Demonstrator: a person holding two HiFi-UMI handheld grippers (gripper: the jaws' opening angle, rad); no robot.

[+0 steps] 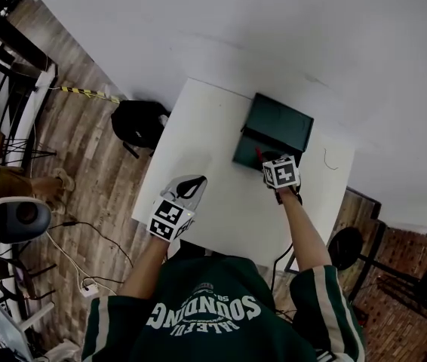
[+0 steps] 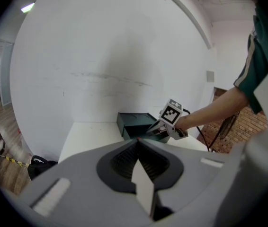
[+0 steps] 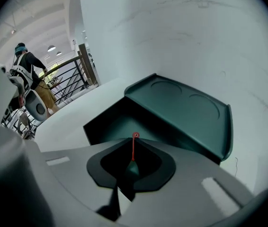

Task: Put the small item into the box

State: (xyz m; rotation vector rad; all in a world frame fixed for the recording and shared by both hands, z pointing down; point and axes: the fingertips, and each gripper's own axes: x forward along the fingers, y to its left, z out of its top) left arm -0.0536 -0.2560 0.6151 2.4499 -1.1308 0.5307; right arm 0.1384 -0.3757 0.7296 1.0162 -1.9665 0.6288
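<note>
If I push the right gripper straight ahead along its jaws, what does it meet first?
Probably the inside of the open green box: the right gripper, shut on the thin red item, points into it, below the raised lid. Depth is unclear.

Dark green box (image 1: pixel 275 125), red small item (image 3: pixel 133 146), white table (image 1: pixel 202 130), brown wood floor (image 1: pixel 85 145)

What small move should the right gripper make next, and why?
Probably lower slightly before releasing: the right gripper is shut on the thin red item, and its tips seem to hang just above the open green box.
</note>
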